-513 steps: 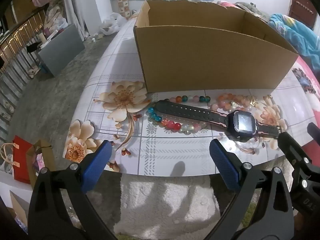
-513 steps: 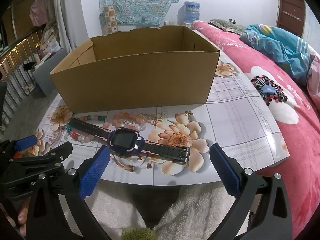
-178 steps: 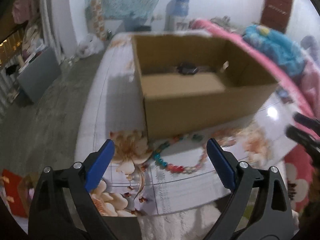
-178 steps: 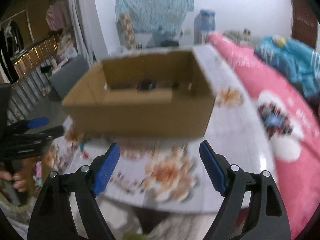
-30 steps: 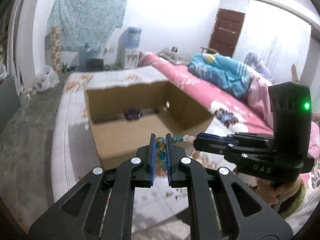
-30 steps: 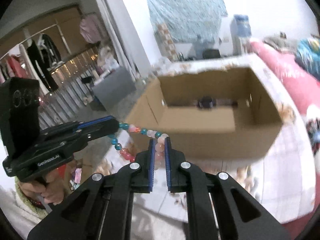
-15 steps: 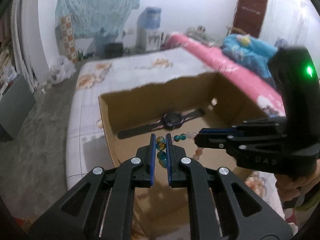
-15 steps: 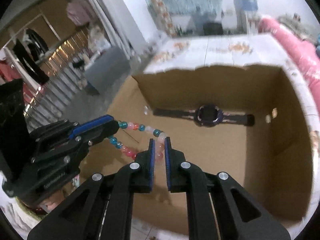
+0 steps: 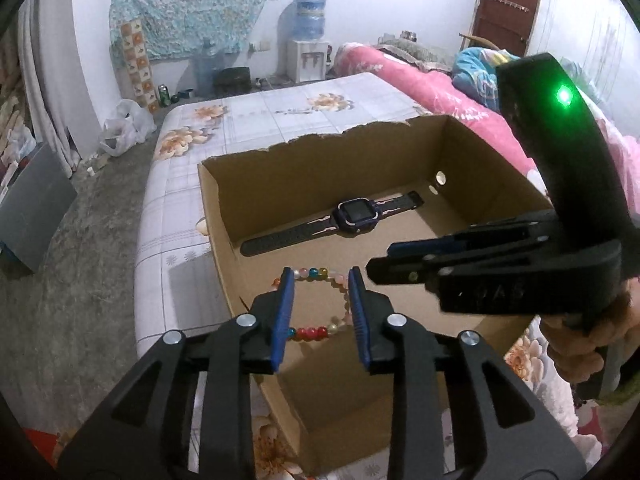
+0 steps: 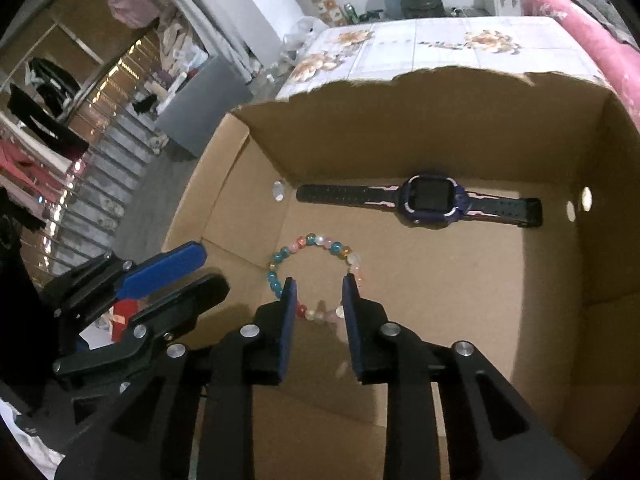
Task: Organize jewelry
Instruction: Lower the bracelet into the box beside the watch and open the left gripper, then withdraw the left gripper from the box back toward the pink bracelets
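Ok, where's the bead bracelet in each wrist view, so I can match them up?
Left wrist: the bead bracelet lies low centre, on the cardboard box floor, framed between the left gripper fingers.
Right wrist: bracelet centre, partly behind the right gripper fingers.
Shared landmark: the watch along the far wall, beyond the bracelet.

The only lettering is a faint raised "DAS" on the black side of the right gripper (image 9: 378,258); nothing else is readable.
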Tool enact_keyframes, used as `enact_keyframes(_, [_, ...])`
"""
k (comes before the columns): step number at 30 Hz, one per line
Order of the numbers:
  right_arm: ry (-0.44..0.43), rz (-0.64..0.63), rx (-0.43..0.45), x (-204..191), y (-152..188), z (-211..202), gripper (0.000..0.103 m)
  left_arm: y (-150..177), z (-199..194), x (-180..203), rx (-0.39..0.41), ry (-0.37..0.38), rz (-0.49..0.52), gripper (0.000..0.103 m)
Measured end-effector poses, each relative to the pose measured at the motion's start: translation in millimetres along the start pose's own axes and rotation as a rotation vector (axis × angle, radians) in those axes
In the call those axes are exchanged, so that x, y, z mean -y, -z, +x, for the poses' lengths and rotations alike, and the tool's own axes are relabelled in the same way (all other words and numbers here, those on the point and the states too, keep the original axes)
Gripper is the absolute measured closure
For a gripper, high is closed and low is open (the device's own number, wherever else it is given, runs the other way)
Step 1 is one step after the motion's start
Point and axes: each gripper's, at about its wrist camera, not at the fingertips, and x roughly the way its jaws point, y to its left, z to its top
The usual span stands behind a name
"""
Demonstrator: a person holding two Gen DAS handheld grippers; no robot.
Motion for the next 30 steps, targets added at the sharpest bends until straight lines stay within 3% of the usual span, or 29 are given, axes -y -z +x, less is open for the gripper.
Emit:
enact_keyframes(6, [-0.021,0.040,0.106,4,17,-35,0.066,9,-30,3,0.064,0.002,-0.009,0.052])
enact_keyframes(14, [-0.024,0.022,0.230,-7,51,-83,0.046,36,-66,11,0.112,0.019,-0.045,0.024])
enact_keyframes(23, [0.014,-0.070,0.264,-24,90,-110,0.030,75,-84,26,0.098,0.006,-0.051,0.016])
enact_keyframes(26, [0.020,-0.093,0.264,-26,104,-114,0.022,89,-79,33,0.079,0.005,-0.071,0.013])
enact_keyframes(30, [0.056,-0.114,0.258,-22,122,-113,0.020,112,-61,40,0.014,-0.008,-0.112,0.013])
